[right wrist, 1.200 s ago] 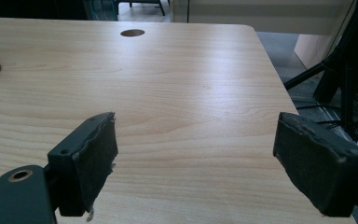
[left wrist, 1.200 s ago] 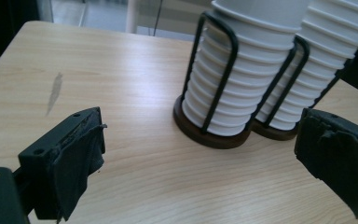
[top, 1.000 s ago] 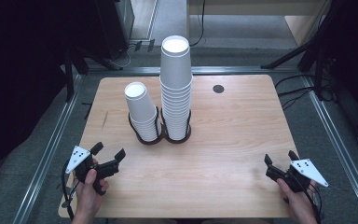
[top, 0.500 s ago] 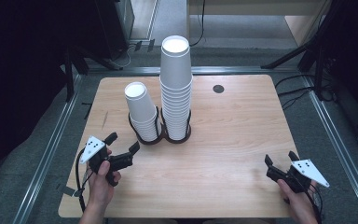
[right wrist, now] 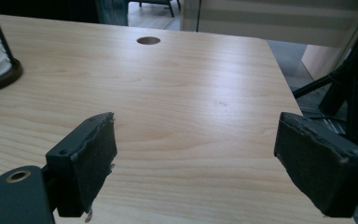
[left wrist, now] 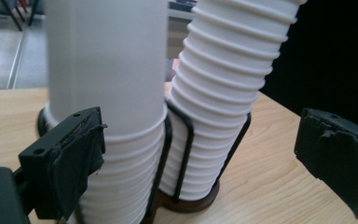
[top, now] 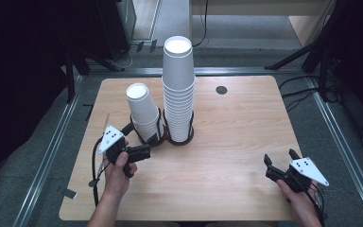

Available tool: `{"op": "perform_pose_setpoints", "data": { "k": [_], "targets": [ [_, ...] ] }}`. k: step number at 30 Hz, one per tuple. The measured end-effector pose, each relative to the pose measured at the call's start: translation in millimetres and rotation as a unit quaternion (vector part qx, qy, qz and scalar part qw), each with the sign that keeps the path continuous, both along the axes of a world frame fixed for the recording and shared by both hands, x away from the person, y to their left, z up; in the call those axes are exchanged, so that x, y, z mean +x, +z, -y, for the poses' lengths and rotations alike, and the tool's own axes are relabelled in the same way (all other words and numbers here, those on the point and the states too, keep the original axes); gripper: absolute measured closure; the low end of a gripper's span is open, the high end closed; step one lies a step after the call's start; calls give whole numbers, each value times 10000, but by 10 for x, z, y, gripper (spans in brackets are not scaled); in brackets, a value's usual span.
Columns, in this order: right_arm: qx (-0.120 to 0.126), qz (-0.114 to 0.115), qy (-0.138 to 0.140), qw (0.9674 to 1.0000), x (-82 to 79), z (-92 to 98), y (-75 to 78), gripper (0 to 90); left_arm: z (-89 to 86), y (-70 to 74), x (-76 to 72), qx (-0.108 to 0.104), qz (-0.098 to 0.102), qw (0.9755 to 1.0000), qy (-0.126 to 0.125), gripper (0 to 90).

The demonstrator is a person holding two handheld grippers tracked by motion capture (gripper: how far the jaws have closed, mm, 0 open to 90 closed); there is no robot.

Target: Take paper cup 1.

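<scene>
Two stacks of white paper cups stand in black wire holders at the middle of the wooden table [top: 236, 123]. The short stack [top: 142, 109] is on the left and the tall stack [top: 178, 90] on the right. My left gripper [top: 137, 140] is open at the near left side of the short stack. In the left gripper view its jaws [left wrist: 207, 140] stand wide apart. The short stack [left wrist: 107, 70] rises just behind the left pad [left wrist: 79, 154], and the tall stack [left wrist: 219, 93] stands between the pads, farther off. My right gripper [top: 280, 158] is open near the table's front right corner, over bare wood [right wrist: 200, 144].
A round cable hole [top: 221, 90] sits in the tabletop behind the stacks, also seen ahead of the right gripper [right wrist: 148, 40]. The holders' dark round base [left wrist: 186, 203] rests on the wood. Metal rails and dark stands surround the table.
My left gripper has moved forward and to the right, rising a little, from the front left of the table up to the short cup stack. The right gripper has stayed put.
</scene>
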State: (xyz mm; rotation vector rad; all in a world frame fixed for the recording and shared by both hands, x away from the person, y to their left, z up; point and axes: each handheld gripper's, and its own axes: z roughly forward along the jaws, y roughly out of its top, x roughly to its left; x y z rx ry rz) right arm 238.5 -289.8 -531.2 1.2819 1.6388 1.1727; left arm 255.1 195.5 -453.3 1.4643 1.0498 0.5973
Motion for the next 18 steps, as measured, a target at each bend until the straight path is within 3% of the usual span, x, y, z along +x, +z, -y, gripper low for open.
{"op": "perform_pose_setpoints", "data": {
  "k": [7,16,18],
  "targets": [
    [185,75,328,9993,8,-152,254,133,163,108,56,76,122,9998,-139,16],
    [238,129,361,9990,85,-375,471,132,307,201,125,197,211,9996,-31,16],
    [224,146,595,9979,113,-450,557,66,322,205,143,199,206,9996,-76,16]
  ]
}}
